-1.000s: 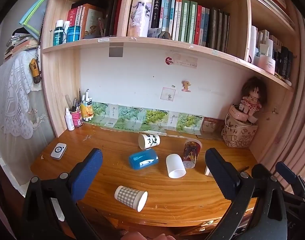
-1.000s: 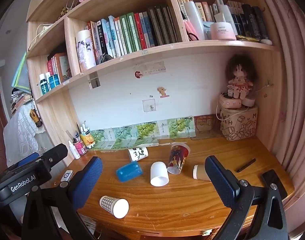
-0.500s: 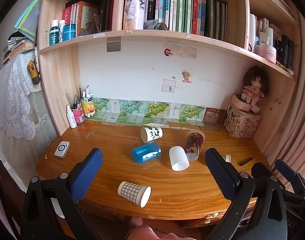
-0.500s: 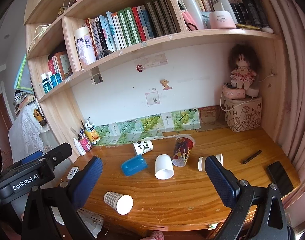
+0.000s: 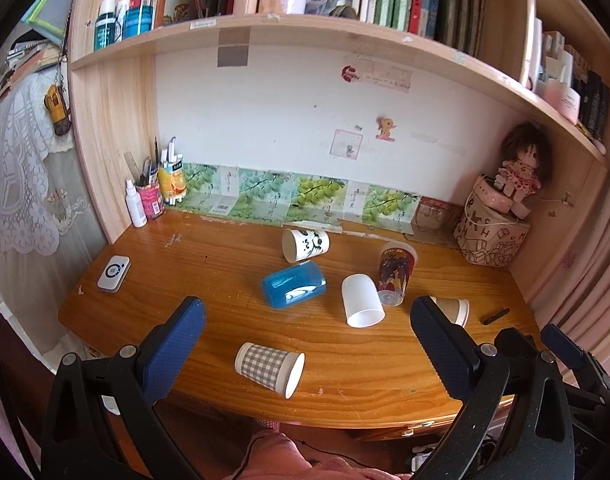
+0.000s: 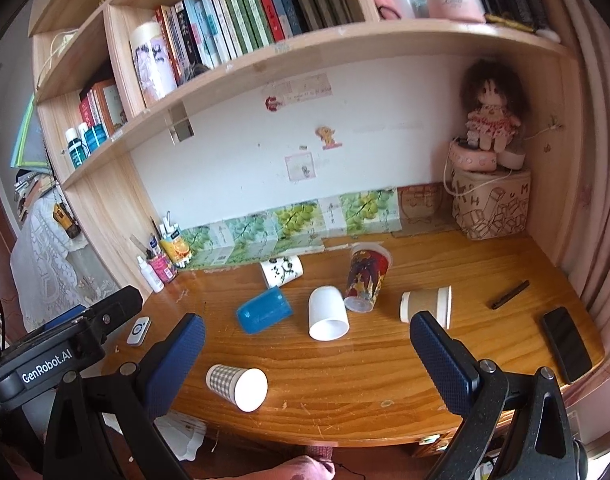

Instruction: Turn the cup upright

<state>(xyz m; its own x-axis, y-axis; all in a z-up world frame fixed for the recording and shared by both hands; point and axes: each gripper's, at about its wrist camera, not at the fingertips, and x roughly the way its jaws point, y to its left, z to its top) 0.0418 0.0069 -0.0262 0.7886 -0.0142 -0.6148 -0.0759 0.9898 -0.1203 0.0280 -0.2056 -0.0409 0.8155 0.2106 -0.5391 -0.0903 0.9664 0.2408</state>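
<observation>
I see six cups on the desk [image 5: 209, 320]. Nearest the front edge, a checked paper cup [image 5: 269, 368] lies on its side. Behind it, a tumbler [image 5: 293, 290] lies on its side; further back, near the wall, lies a panda-print cup [image 5: 305, 244]. Right of the tumbler, a plain cup [image 5: 362, 300] lies just beside an upright printed cup [image 5: 396, 272]. Rightmost, a sleeved paper cup [image 6: 425, 307] lies on its side. A phone [image 6: 567, 344] lies at the desk's right end, a pen holder [image 5: 152, 198] at back left.

Left claw [image 5: 305, 330] gapes above the tipped checkered cup [image 5: 269, 369].
</observation>
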